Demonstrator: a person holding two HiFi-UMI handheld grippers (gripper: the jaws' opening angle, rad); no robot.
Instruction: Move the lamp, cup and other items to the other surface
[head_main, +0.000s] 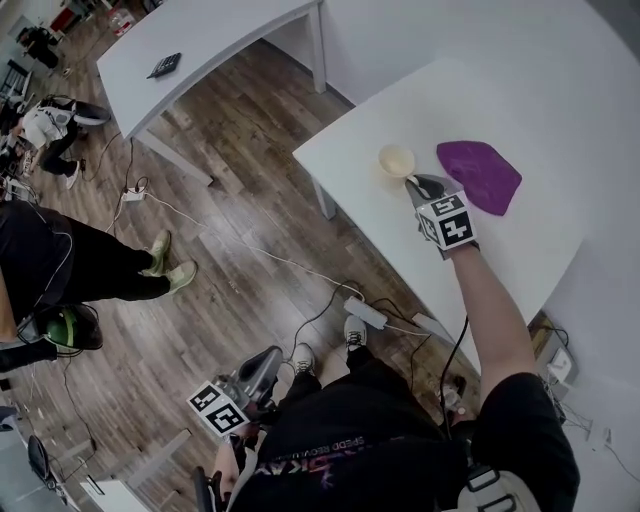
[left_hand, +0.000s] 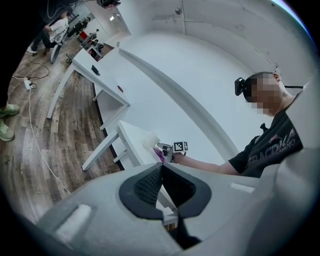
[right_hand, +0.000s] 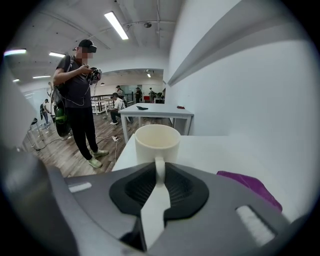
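Far left, a person (head_main: 70, 265) in dark trousers stands on the wooden floor (head_main: 250, 150), cables trailing past their shoes. Above them the far bench (head_main: 210, 35) stands apart, with a dark flat thing (head_main: 164, 66) near its left edge.

Down low, my left gripper (head_main: 266, 360) hangs off the bench altogether, over the floor beside my legs. In the left gripper view (left_hand: 161, 166) its jaws are pressed together with nothing between them.

A power strip (head_main: 366, 312) lies on the floor just short of the near bench (head_main: 520, 90).

Now the cup (head_main: 396, 160): cream-coloured, upright, mouth up, close to the bench's left corner and its left edge. I cannot tell whether its base touches the bench top.

My right gripper (head_main: 413, 183) comes in from the right of the cup, arm stretched across the bench. In the right gripper view its jaws (right_hand: 159, 172) stand narrow, clamped on the cup's (right_hand: 157, 142) handle, which runs straight down between the pads.

Rightmost, a purple cloth (head_main: 482, 176) lies flat on the bench, just beside the right gripper and apart from the cup; it shows low on the right in the right gripper view (right_hand: 247, 185).
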